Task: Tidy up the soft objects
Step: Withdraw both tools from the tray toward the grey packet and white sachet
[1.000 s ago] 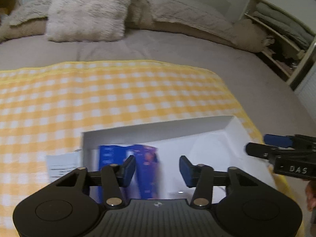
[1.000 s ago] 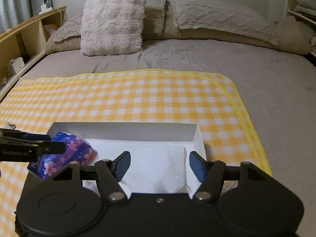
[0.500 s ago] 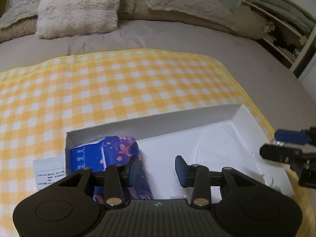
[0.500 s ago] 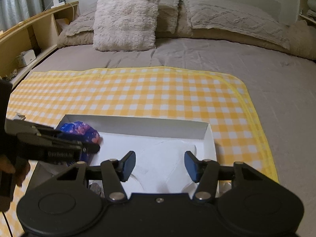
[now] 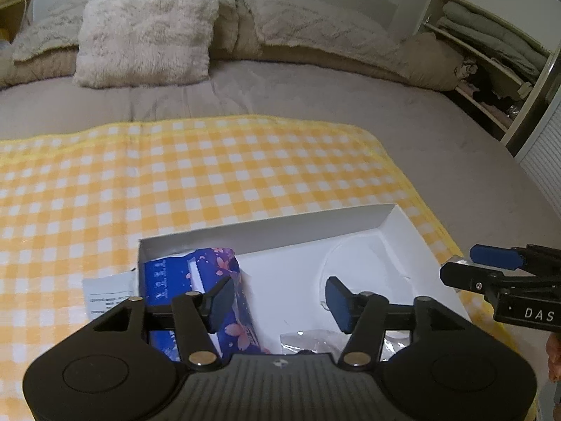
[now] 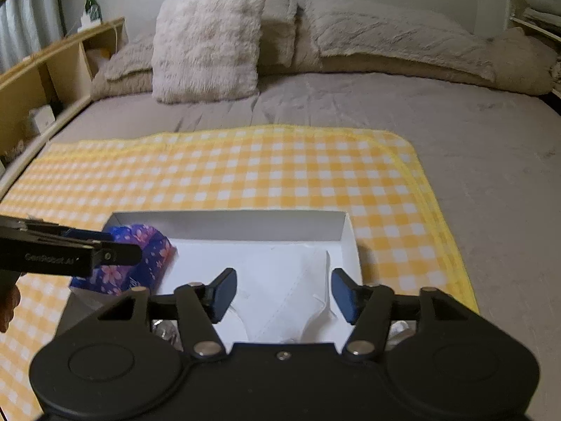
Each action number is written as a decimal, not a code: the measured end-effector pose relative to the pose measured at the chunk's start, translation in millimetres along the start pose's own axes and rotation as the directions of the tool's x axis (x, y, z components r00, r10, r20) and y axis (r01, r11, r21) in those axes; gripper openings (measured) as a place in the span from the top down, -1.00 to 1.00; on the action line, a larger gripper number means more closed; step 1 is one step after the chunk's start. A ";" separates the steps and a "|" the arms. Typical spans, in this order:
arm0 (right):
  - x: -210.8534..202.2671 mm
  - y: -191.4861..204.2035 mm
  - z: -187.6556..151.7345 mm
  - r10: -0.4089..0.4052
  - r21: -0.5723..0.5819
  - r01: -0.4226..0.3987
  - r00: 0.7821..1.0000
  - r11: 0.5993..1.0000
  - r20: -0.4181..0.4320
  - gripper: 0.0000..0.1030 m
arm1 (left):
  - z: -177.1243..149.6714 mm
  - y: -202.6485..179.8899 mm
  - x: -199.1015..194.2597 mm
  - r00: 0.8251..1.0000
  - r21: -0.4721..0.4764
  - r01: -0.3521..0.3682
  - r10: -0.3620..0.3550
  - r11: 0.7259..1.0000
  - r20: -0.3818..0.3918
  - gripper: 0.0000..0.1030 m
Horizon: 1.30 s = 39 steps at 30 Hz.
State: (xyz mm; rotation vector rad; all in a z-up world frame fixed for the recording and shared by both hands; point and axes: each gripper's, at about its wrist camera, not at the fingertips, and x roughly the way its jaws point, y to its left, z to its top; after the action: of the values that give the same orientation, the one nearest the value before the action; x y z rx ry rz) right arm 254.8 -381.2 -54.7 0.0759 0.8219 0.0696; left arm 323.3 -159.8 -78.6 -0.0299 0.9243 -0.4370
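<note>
Both grippers' fingers apart over white box (image 6: 245, 226); only left wrist shows paper label (image 5: 108, 289).

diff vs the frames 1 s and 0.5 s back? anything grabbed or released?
Nothing grabbed or released. The left gripper and right gripper stayed open and empty, shifting only slightly over the white box. The blue floral tissue pack remains at the box's left end, the folded white item at the right.

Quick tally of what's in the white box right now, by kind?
Blue floral tissue pack: 1
White folded mask: 1
Clear crinkly wrappers: at least 1, partly hidden behind the grippers
Total in the white box: at least 3
</note>
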 end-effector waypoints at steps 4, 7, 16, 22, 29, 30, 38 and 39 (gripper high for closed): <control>-18.1 2.8 -3.4 -0.002 -0.005 0.002 0.999 1.000 0.037 -0.40 | -4.2 -5.0 -22.3 1.000 0.014 -0.009 0.008 1.000 0.027 -0.39; -29.4 5.4 -4.9 -0.005 -0.001 0.005 0.998 1.000 0.059 -0.48 | -8.4 -10.1 -39.8 0.999 0.021 -0.017 0.016 1.000 0.049 -0.54; -60.4 11.6 -6.7 -0.013 0.022 0.010 0.991 1.000 0.131 -0.75 | -21.4 -18.3 -89.1 0.991 0.044 -0.060 0.055 0.997 0.121 -0.83; -76.5 12.1 -9.0 -0.025 0.036 0.019 0.985 0.999 0.168 -0.93 | -28.4 -16.9 -113.6 0.982 0.053 -0.111 0.101 0.992 0.162 -1.00; -94.1 20.5 -11.5 -0.017 0.026 0.012 0.980 1.000 0.199 -1.00 | -35.3 -11.6 -135.8 0.969 0.042 -0.139 0.127 0.989 0.211 -1.00; -96.0 22.4 -11.7 -0.016 0.019 0.013 0.980 1.000 0.200 -1.00 | -36.3 -10.8 -138.1 0.968 0.039 -0.142 0.130 0.989 0.215 -1.00; -102.9 36.8 -11.6 -0.004 -0.001 0.004 0.973 1.000 0.230 -1.00 | -40.9 5.4 -152.2 0.963 -0.021 -0.153 0.154 0.988 0.220 -1.00; -102.9 38.9 -11.5 -0.005 -0.003 0.006 0.972 1.000 0.236 -1.00 | -41.7 8.5 -153.1 0.963 -0.029 -0.156 0.158 0.987 0.220 -1.00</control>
State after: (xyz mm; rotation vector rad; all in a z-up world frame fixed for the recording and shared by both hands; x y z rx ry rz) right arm 175.3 -351.4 16.1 0.0764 0.5843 0.0555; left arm 214.1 -87.7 11.4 -0.0146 0.7034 -0.2744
